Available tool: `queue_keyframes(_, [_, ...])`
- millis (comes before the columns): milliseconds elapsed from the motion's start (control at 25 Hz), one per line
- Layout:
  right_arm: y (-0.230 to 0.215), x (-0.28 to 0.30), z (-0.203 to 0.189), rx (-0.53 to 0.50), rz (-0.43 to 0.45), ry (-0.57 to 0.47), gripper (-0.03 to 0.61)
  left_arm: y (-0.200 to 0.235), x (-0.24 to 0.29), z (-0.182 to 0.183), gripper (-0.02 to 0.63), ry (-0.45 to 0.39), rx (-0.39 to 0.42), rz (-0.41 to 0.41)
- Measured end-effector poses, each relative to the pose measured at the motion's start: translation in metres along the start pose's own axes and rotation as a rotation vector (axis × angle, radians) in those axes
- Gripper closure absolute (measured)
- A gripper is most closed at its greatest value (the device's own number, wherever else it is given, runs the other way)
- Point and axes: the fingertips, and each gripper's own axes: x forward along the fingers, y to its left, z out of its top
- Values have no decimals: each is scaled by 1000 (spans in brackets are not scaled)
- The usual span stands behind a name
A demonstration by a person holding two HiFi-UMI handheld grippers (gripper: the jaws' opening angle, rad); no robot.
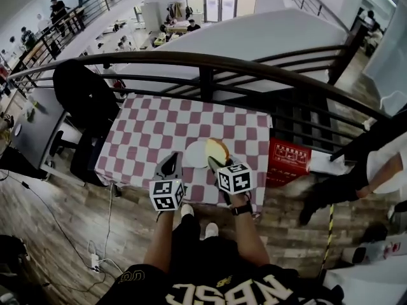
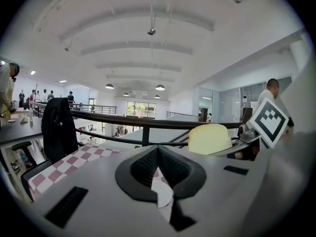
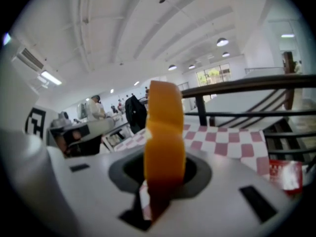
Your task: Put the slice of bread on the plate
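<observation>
Slice of bread: the slice of bread (image 3: 165,132) stands on edge between the jaws of the right tongs (image 1: 218,162), golden crust towards the camera, with most of the slice reaching up past the tips. It is in the air, not yet on the plate.
Right tongs: clenched on the bread's lower part. The narrow pinch across the slice's thickness probably keeps the soft slice from folding or slipping while it is carried.
Plate: a white plate (image 1: 194,152) lies just ahead of the right tongs' tips and a little to their left. From the head view the bread overlaps the plate's right rim. Whether it touches cannot be told.
Left tongs: the left tongs (image 2: 158,154) have their jaws drawn together with nothing between them. They sit beside the right tongs, aimed at the near left of the plate, likely on standby, since one grip is enough for a slice.
Table: a red-and-white checked table (image 1: 152,129) spreads ahead of both tongs and bears the plate.
Railing: a dark railing (image 1: 203,62) runs beyond the table's far edge, well past both tongs.
Judgement: the slice needs lowering and tipping flat before the jaws let go.
</observation>
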Motion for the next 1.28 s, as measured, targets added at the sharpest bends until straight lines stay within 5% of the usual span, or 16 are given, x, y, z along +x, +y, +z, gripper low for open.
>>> queue_keyframes(520, [-22, 69, -21, 19, 37, 168, 480, 22, 75, -6, 594, 52, -23, -56])
queue_keyframes(960, [-36, 133, -57, 264, 102, 313, 480, 53, 124, -55, 594, 174, -63, -69])
queue_keyframes(1280, [-50, 165, -88, 408, 114, 373, 480, 55, 144, -66, 594, 149, -86, -103])
